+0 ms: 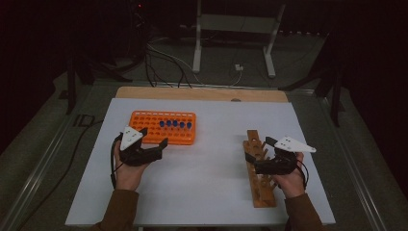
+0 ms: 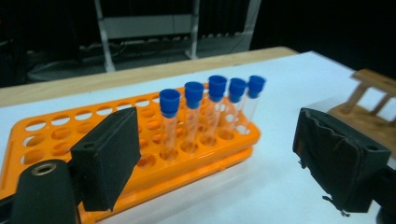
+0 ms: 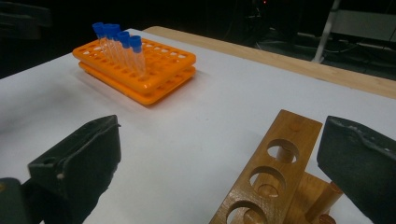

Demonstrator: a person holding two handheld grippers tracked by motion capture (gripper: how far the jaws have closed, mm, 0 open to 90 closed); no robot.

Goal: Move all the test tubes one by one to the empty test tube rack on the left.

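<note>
White tabletop (image 1: 207, 163): five blue-capped clear tubes (image 2: 212, 107) sit in the orange plastic rack (image 1: 163, 127) at eleven o'clock; the wooden rack (image 1: 260, 168) stands empty; my left gripper (image 1: 150, 137) and right gripper (image 1: 257, 153) gape wide, nothing moved yet.

The room is dim and the background almost black. The white desk (image 1: 211, 159) is evenly lit, with soft shadows. The near black fingers (image 2: 109, 156) look blurred.
</note>
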